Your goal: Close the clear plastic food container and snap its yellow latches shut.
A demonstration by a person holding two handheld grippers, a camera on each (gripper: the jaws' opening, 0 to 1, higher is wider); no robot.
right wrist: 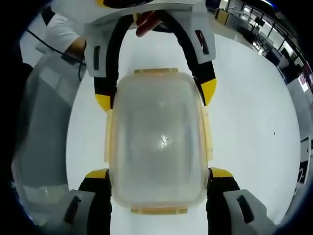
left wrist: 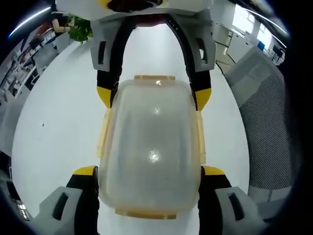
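Note:
The clear plastic container (left wrist: 151,147) (right wrist: 159,137) lies on the white table with its lid on. Yellow latches run along its long sides (left wrist: 103,134) (right wrist: 208,134) and its short ends (left wrist: 146,214) (right wrist: 156,71). My left gripper (left wrist: 149,171) holds one end, its yellow-tipped jaws pressed against both sides. From the opposite end, my right gripper (right wrist: 159,173) clamps the sides the same way. Each one also appears at the far end in the other's view: the right gripper (left wrist: 153,96) and the left gripper (right wrist: 156,97). I cannot tell whether the latches are snapped down.
The white table (left wrist: 58,122) (right wrist: 254,107) spreads out around the container. A grey mesh chair (left wrist: 264,127) (right wrist: 44,137) stands at one side. A person's hand (right wrist: 146,22) holds the left gripper. A plant (left wrist: 80,29) and office desks lie beyond.

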